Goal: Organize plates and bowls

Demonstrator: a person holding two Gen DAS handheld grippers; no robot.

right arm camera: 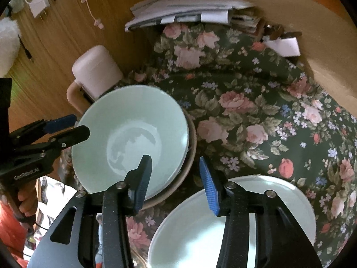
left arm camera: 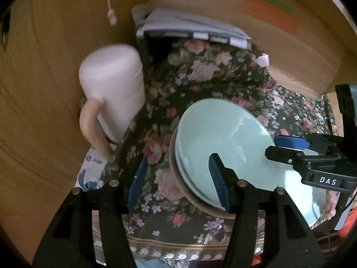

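Pale green bowls [left arm camera: 218, 129] [right arm camera: 131, 134] are stacked inside a tan bowl [right arm camera: 189, 156] on the floral tablecloth. A white plate [right arm camera: 223, 223] lies to the right of the stack, near the table's front. My left gripper [left arm camera: 178, 178] is open, its jaws astride the near-left rim of the stack; it shows in the right wrist view [right arm camera: 75, 125]. My right gripper [right arm camera: 176, 178] is open and empty, its jaws over the gap between the stack and the plate; it shows in the left wrist view [left arm camera: 283, 145].
A pink lidded jug [left arm camera: 113, 89] [right arm camera: 96, 71] stands left of the stack by the wooden wall. A pile of papers [left arm camera: 189, 26] [right arm camera: 189, 11] lies at the back. A wooden wall [left arm camera: 44, 89] runs along the left side.
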